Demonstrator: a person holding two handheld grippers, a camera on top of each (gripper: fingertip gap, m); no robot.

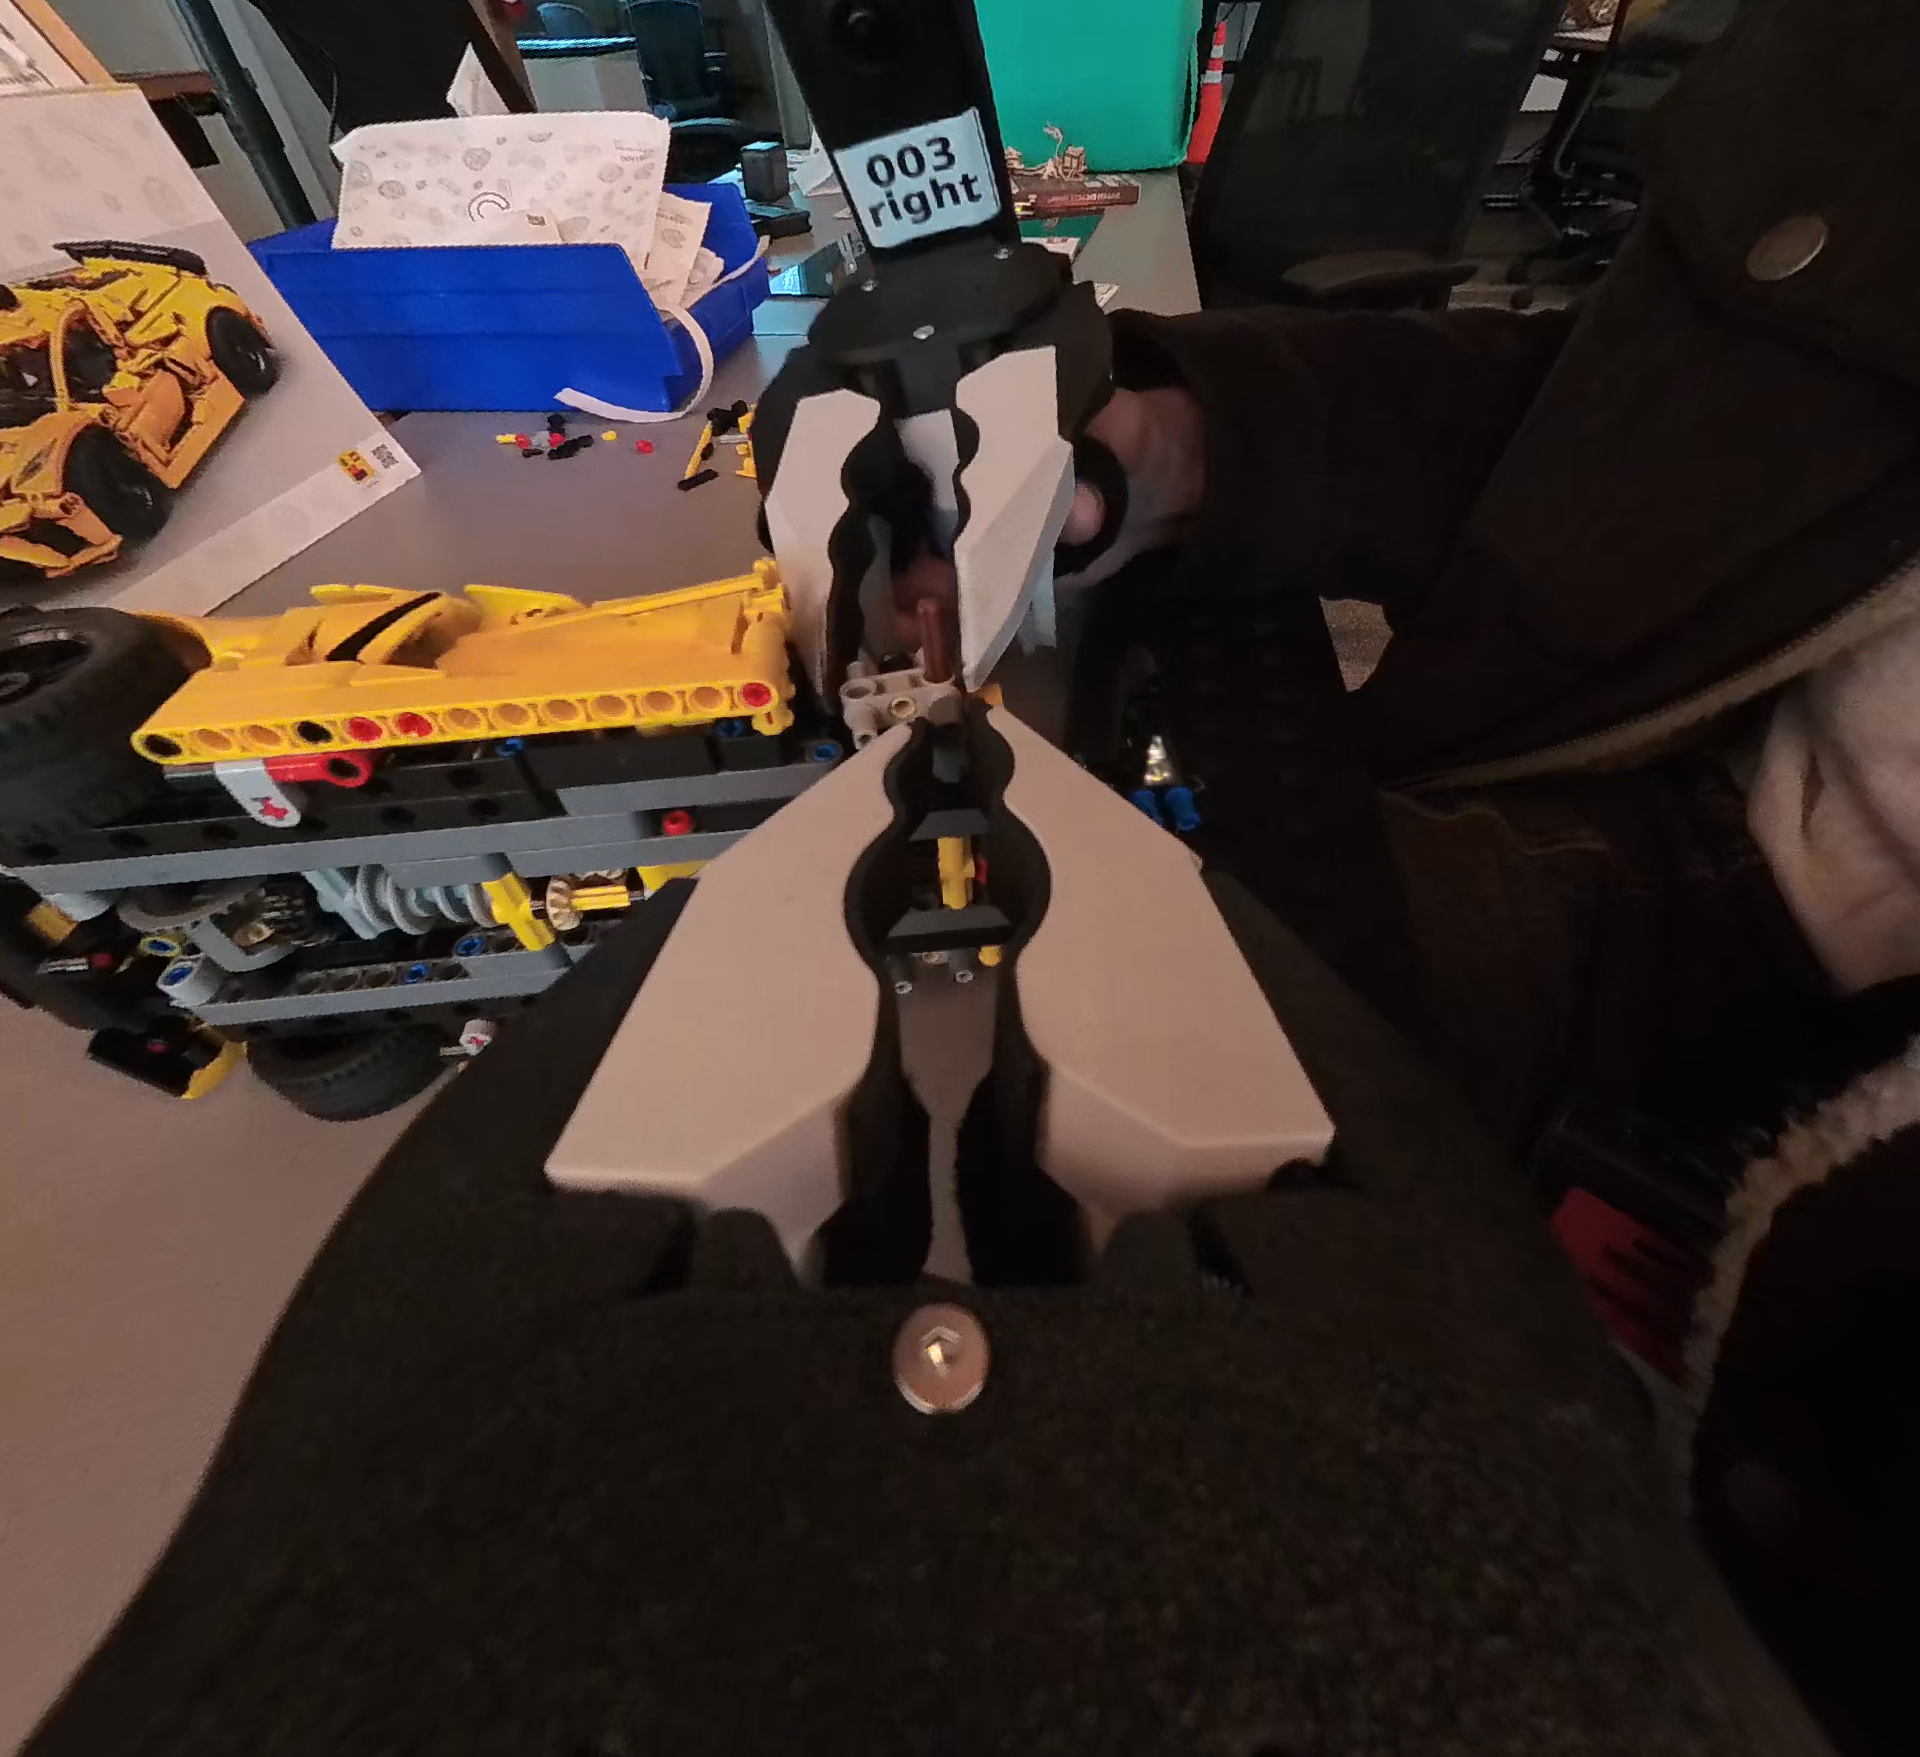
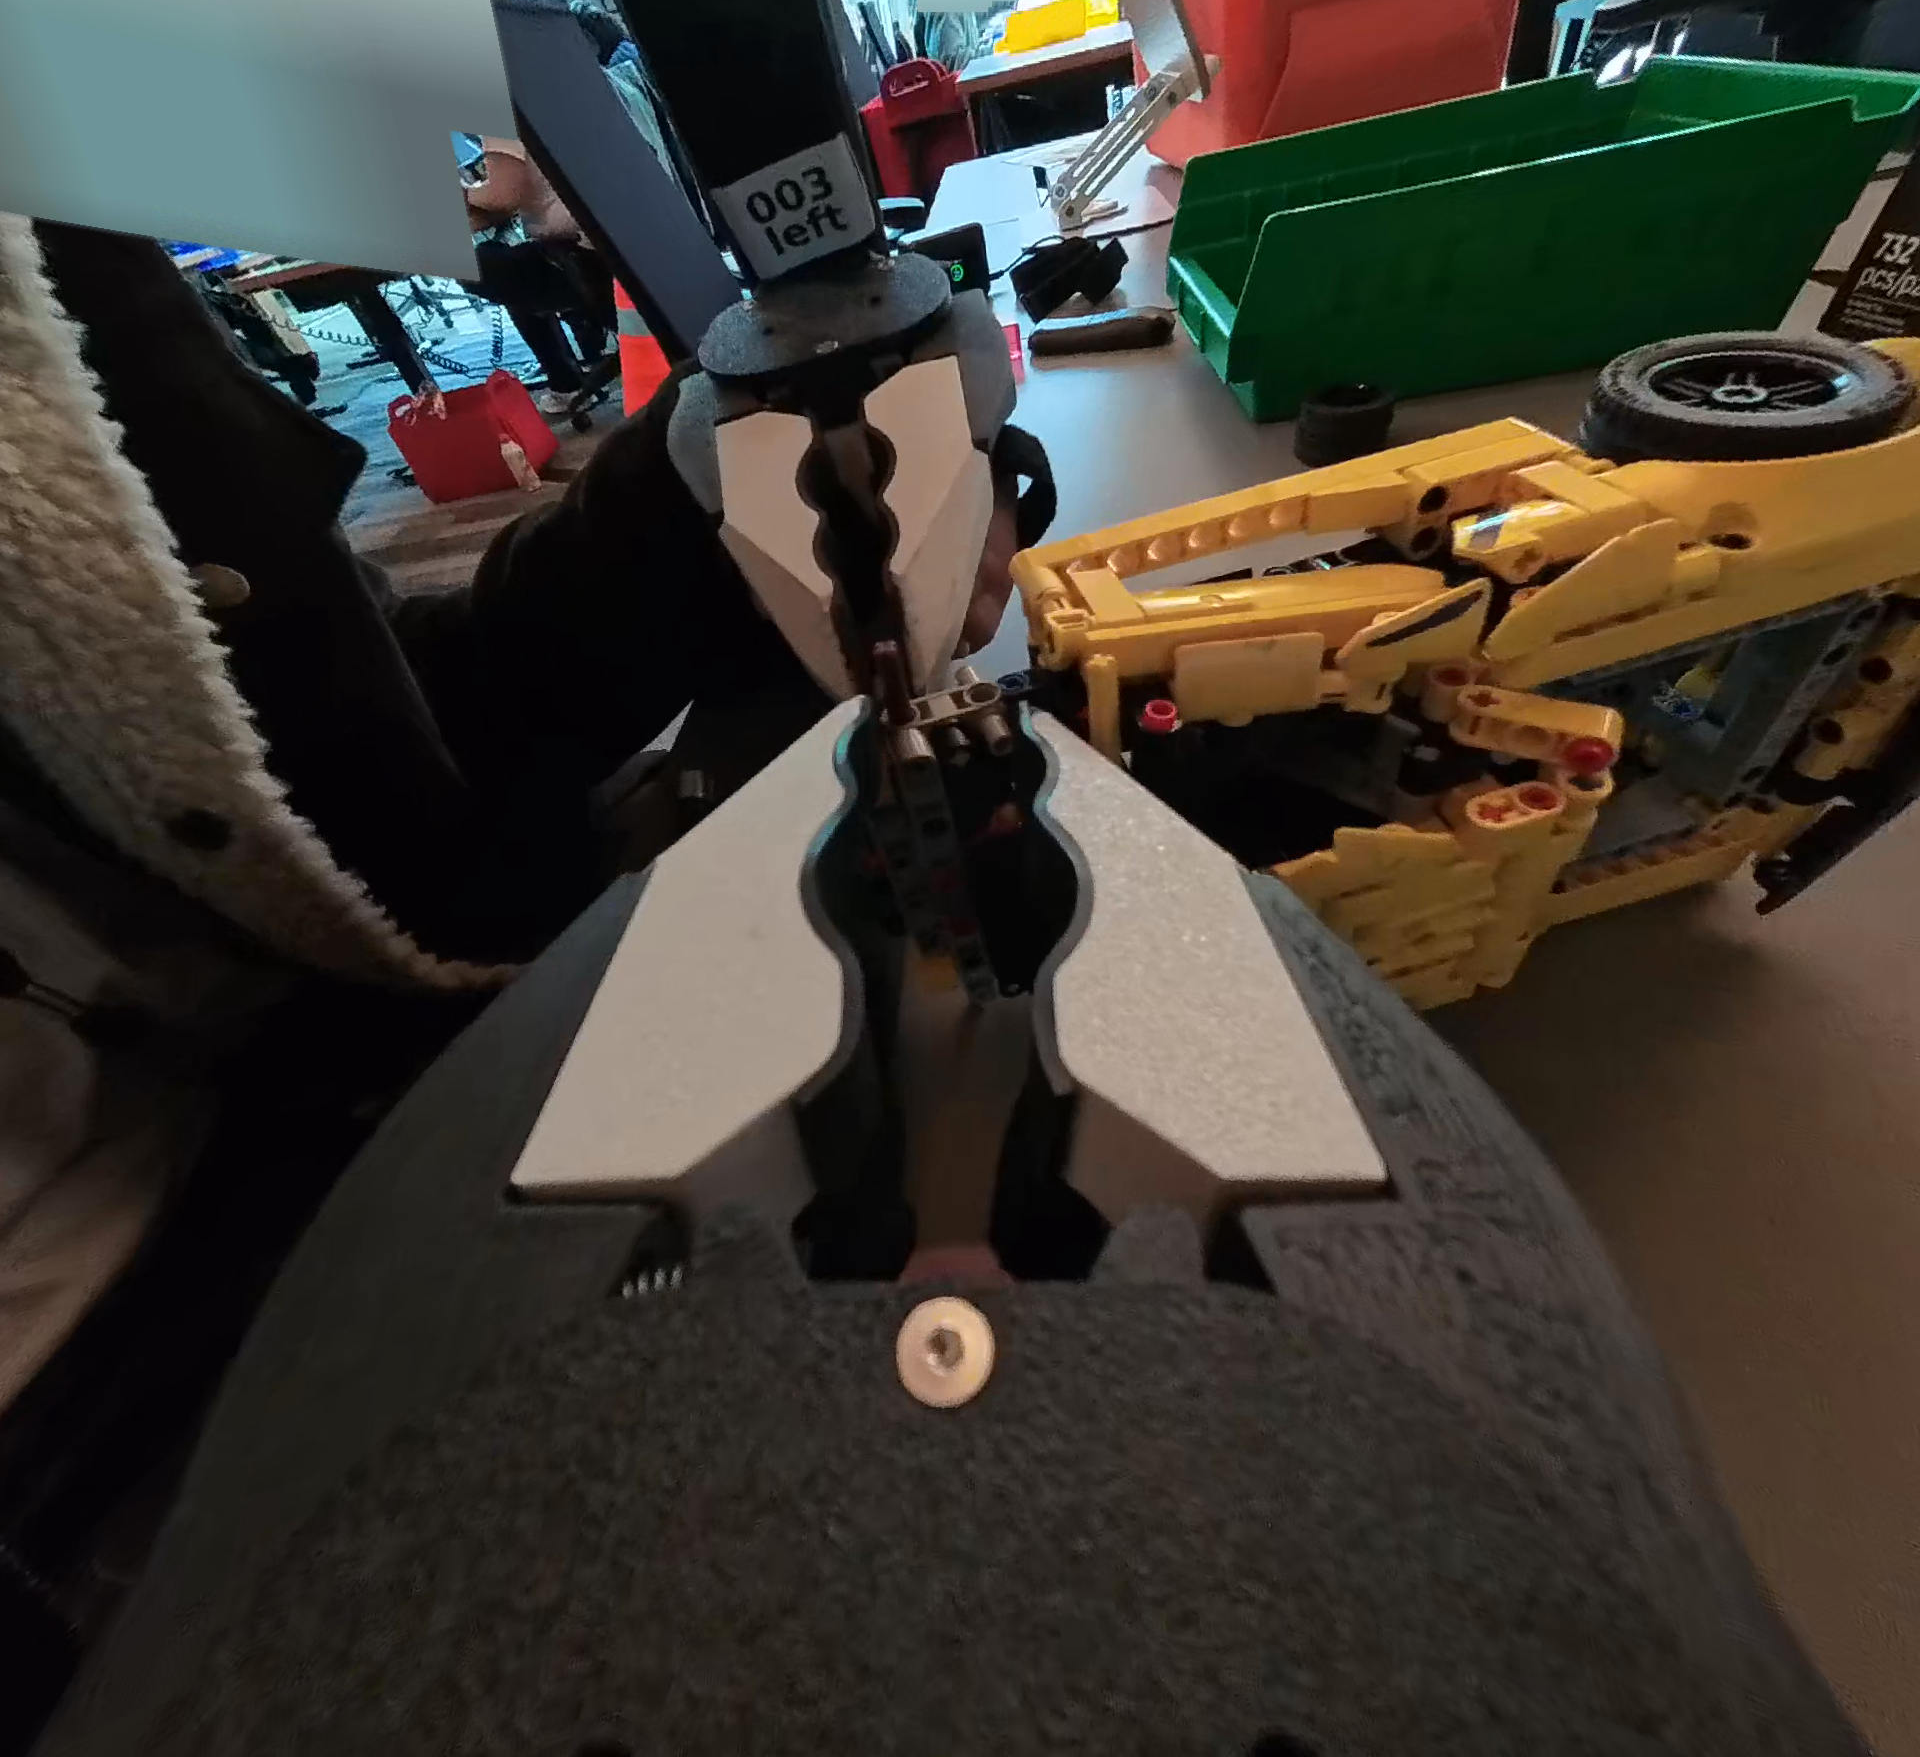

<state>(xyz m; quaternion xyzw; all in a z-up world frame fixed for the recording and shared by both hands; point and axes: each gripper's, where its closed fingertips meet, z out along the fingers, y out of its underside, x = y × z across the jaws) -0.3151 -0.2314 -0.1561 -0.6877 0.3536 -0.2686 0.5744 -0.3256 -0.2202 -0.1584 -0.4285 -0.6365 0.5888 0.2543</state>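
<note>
My left gripper (image 1: pixel 948 720) and my right gripper (image 2: pixel 943 715) meet tip to tip just off the end of a yellow brick-built car (image 1: pixel 468 668), which lies on its side on the table. Both are shut on one small sub-assembly of dark grey, black and yellow pieces (image 1: pixel 951 866), also seen in the right wrist view (image 2: pixel 925 803). A brown axle (image 1: pixel 932 637) stands out of it, beside a light grey connector (image 1: pixel 883 694). The right gripper (image 1: pixel 904 668) faces the left one, and the left gripper (image 2: pixel 894 668) faces the right. The car (image 2: pixel 1455 647) lies right of the grippers.
A blue bin (image 1: pixel 499 325) with paper bags and a picture sheet of the car (image 1: pixel 156 357) stand at the far left, with loose small pieces (image 1: pixel 561 442) nearby. A green bin (image 2: pixel 1507 253) and a loose small tyre (image 2: pixel 1345 421) sit behind the car. A person's dark jacket fills one side. Only a small space, under 4 cm, lies between the two pairs of fingers.
</note>
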